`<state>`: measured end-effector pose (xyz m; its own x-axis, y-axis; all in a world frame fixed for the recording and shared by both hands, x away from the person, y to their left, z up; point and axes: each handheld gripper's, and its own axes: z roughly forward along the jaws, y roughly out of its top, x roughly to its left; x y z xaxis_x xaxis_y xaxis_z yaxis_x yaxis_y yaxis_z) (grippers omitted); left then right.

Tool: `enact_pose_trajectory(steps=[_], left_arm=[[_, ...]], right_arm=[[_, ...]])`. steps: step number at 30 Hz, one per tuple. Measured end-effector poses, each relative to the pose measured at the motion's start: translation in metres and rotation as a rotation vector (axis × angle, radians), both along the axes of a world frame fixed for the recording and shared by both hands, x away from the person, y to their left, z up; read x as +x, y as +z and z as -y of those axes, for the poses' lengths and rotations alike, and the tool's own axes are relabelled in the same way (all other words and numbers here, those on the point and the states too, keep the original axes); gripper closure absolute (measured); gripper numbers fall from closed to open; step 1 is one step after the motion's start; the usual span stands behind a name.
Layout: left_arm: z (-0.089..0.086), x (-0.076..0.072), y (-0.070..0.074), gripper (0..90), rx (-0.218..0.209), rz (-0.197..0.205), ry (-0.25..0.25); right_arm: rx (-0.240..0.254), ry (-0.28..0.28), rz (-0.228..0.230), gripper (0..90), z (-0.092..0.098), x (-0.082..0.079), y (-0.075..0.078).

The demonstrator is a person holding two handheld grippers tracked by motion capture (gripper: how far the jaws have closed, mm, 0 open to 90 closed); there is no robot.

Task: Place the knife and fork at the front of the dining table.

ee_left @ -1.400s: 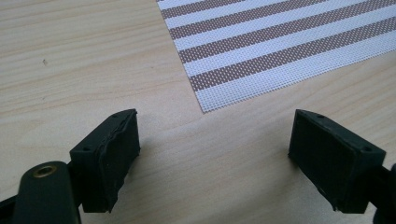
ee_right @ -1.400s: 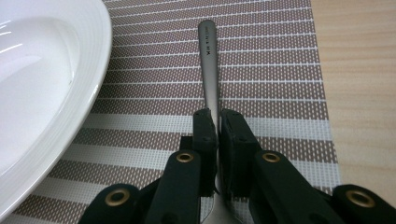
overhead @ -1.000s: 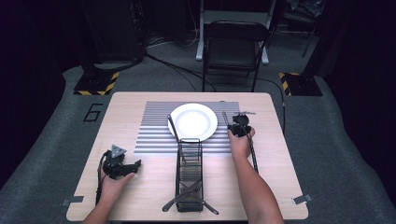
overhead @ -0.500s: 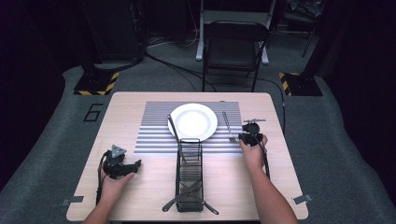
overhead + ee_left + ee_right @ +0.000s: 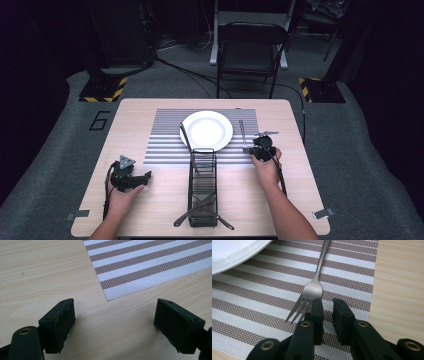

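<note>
A silver fork [image 5: 242,134] lies on the striped placemat [image 5: 165,145] just right of the white plate [image 5: 206,130], tines toward me. My right gripper [image 5: 253,148] sits at the tines; in the right gripper view its tips [image 5: 327,305] rest beside the fork [image 5: 313,288], apart from it. Its jaws have just been closing and keep a narrow gap with nothing between them. My left gripper [image 5: 146,176] rests on bare wood at the near left, jaws wide open [image 5: 115,312] and empty, just short of the placemat's corner [image 5: 150,265].
A black wire rack [image 5: 202,175] stands in the middle near me, with dark utensils crossed at its near end [image 5: 200,214]. A dark utensil [image 5: 185,137] lies left of the plate. A folding chair [image 5: 252,55] stands beyond the table.
My right hand has drawn back from beside the plate toward me and slightly right, stopping at the fork's tines. The left hand has stayed put.
</note>
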<state>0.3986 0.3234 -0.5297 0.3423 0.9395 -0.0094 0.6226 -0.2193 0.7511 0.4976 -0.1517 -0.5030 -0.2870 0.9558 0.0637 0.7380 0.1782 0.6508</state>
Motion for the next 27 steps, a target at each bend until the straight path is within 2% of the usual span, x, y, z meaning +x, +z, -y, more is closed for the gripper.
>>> enact_pose_trajectory(steps=[3,7,11,13,14,17,18,19,20,25,27], left_arm=[[0.0,0.0,0.0,16.7,0.0,0.0,-0.001],[0.0,0.0,0.0,18.1,-0.005,0.003,0.001],[0.0,-0.001,0.001,22.2,-0.003,0.002,0.004],[0.001,-0.002,0.0,27.0,-0.013,0.022,0.021],[0.0,-0.003,0.002,29.8,-0.01,0.009,0.019],[0.001,-0.003,0.003,36.3,-0.012,0.013,0.024],[0.001,-0.003,0.004,38.1,-0.016,-0.005,0.019],[0.002,-0.003,0.005,39.4,-0.035,-0.005,0.019],[0.002,-0.004,0.007,41.4,-0.048,-0.024,0.012],[0.008,-0.006,0.018,42.6,-0.077,-0.009,-0.016],[0.011,-0.006,0.023,43.9,-0.082,-0.02,-0.037]], right_arm=[[0.007,0.002,0.0,76.6,-0.002,-0.002,0.001],[-0.006,-0.004,0.04,74.1,-0.002,-0.008,0.005],[-0.001,0.004,0.053,71.4,0.002,-0.016,0.01],[0.013,0.013,0.054,69.6,0.006,-0.021,0.013],[0.016,0.015,0.055,69.5,0.007,-0.023,0.014],[0.026,0.025,0.069,68.5,0.01,-0.031,0.016],[0.026,0.029,0.075,67.8,0.011,-0.034,0.017],[0.024,0.033,0.079,66.6,0.012,-0.037,0.017],[0.026,0.03,0.066,65.1,0.012,-0.039,0.018],[0.061,0.051,0.086,61.7,0.014,-0.051,0.022],[0.067,0.063,0.087,60.8,0.015,-0.056,0.021]])
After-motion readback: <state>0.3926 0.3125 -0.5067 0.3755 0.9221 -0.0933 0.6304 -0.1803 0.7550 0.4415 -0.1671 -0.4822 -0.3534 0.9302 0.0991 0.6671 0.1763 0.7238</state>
